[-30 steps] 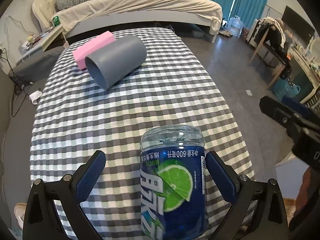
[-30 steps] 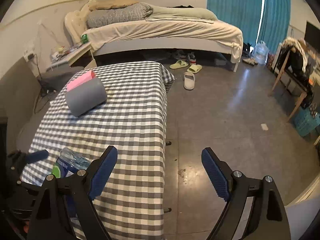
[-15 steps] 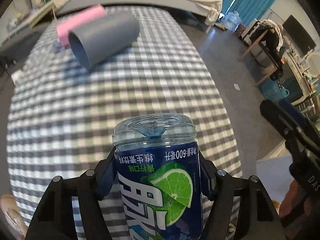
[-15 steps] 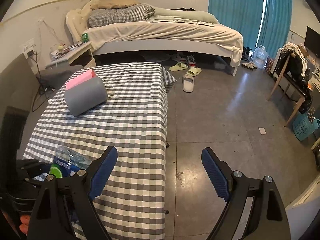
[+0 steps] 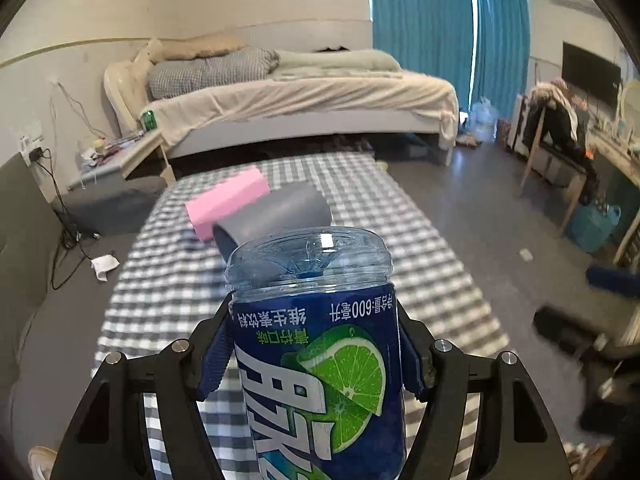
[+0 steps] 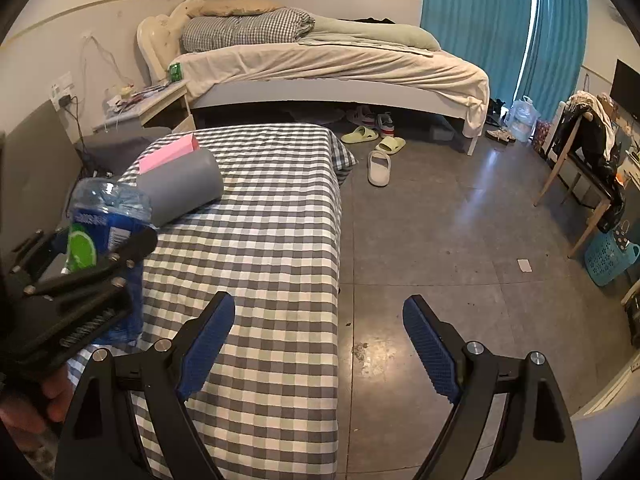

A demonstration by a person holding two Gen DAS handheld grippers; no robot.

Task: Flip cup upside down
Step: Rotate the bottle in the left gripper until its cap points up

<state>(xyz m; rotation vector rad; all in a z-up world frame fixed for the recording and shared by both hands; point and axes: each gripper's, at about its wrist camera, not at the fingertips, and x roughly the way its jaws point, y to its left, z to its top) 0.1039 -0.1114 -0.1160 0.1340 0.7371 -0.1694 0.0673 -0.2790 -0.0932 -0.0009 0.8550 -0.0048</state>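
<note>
Checked cloth covers the counter, which stands in a bedroom in front of a bed. The grey cup lies on its side at the far left of the counter, touching a pink block behind it; in the left wrist view its open mouth faces the camera.

The left hand-held gripper is clamped on the labelled body of a blue lime-drink bottle and holds it clear of the cloth, base end forward. The right hand-held gripper is spread wide and empty, hovering over the counter's near right edge and the floor.

Judged step: clearing the bottle; the cup is not yet touched.

Next move, as a judgement: bring a free gripper to the cup wall, close across it, then rotate it until the mouth faces down. The curved wall may roll under uneven contact.
</note>
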